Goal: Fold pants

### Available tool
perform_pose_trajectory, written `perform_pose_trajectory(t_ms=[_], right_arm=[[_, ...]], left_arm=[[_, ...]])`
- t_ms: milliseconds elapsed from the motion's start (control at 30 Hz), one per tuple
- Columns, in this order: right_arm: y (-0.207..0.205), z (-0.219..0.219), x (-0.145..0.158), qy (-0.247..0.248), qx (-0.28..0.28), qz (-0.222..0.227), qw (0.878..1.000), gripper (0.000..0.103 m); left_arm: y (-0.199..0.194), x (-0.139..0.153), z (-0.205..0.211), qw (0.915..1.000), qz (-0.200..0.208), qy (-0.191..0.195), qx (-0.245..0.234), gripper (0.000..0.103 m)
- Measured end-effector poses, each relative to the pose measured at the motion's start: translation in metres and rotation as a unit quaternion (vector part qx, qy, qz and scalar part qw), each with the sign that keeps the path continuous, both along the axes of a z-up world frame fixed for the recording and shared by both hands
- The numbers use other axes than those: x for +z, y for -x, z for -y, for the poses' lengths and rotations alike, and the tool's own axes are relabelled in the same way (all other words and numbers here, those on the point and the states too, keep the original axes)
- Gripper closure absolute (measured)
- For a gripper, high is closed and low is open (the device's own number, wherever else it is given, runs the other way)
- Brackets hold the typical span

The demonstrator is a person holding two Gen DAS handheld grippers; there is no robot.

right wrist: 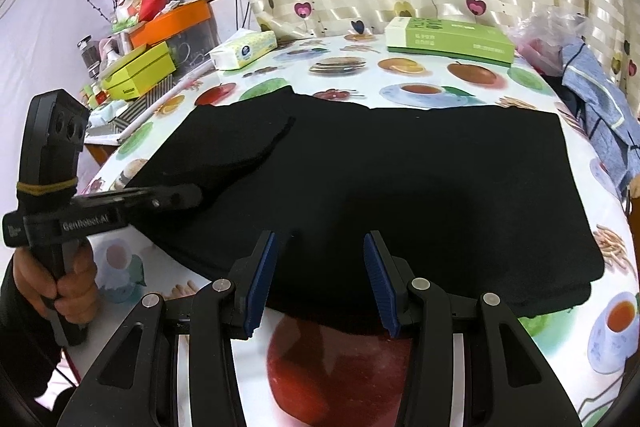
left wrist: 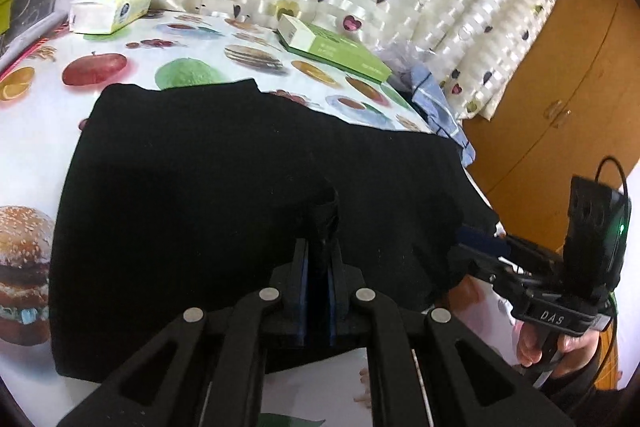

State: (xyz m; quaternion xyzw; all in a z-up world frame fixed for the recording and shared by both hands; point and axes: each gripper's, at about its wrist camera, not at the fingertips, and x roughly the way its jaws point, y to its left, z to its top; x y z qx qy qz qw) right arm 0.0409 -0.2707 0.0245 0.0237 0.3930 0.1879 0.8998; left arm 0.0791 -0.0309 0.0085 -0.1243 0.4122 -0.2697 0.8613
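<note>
Left wrist view: your left gripper [left wrist: 320, 247] clamps black fabric pants [left wrist: 224, 195] for folding; right gripper [right wrist: 320, 267] jaws apart, ready.

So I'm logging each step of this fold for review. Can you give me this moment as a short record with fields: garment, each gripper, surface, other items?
garment: black pants lying flat on the table, one part lifted at the left gripper
left gripper: shut on a pinch of the pants' near edge
right gripper: open, jaws apart at the pants' near edge
surface: food-print tablecloth
other items: tissue pack, green box, blue cloth at the table's right edge
</note>
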Motion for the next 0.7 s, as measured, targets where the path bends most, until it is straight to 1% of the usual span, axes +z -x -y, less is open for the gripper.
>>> perform_pose_trajectory(t_ms=[67, 167, 300, 333, 367, 433, 533, 600, 633, 700], right_arm=[[0.0, -0.003, -0.001, 0.0, 0.001, -0.002, 1.0, 0.057], [0.0, -0.004, -0.001, -0.002, 0.002, -0.005, 1.0, 0.057], [-0.001, -0.004, 0.002, -0.004, 0.0, -0.006, 1.0, 0.057], [-0.001, -0.003, 0.003, -0.005, -0.001, -0.005, 1.0, 0.057], [-0.002, -0.004, 0.004, -0.006, -0.001, -0.005, 1.0, 0.057], [-0.004, -0.004, 0.006, -0.008, -0.001, -0.003, 1.0, 0.057], [-0.01, -0.012, 0.007, -0.009, 0.002, -0.006, 1.0, 0.057], [-0.015, -0.02, 0.007, -0.008, 0.007, -0.01, 1.0, 0.057], [-0.017, -0.026, 0.007, -0.012, 0.016, -0.012, 1.0, 0.057], [-0.02, -0.036, 0.008, -0.027, 0.032, -0.012, 0.999, 0.057]], left_arm=[[-0.002, -0.003, 0.003, 1.0, -0.007, -0.003, -0.004, 0.094], [-0.002, -0.002, 0.002, 1.0, -0.006, 0.001, -0.008, 0.094], [0.0, -0.002, -0.001, 0.9993, -0.024, 0.021, -0.019, 0.093], [0.003, -0.001, -0.002, 0.999, -0.025, 0.027, -0.025, 0.088], [0.008, 0.002, -0.004, 0.9984, -0.025, 0.038, -0.034, 0.086], [0.019, 0.008, -0.01, 0.9977, -0.018, 0.048, -0.044, 0.086], [0.029, 0.019, -0.027, 0.9994, 0.012, 0.03, -0.012, 0.086], [0.028, 0.024, -0.042, 0.999, 0.033, 0.006, 0.031, 0.085], [0.025, 0.025, -0.051, 0.9974, 0.041, -0.012, 0.059, 0.085], [0.02, 0.023, -0.065, 0.995, 0.041, -0.022, 0.088, 0.085]])
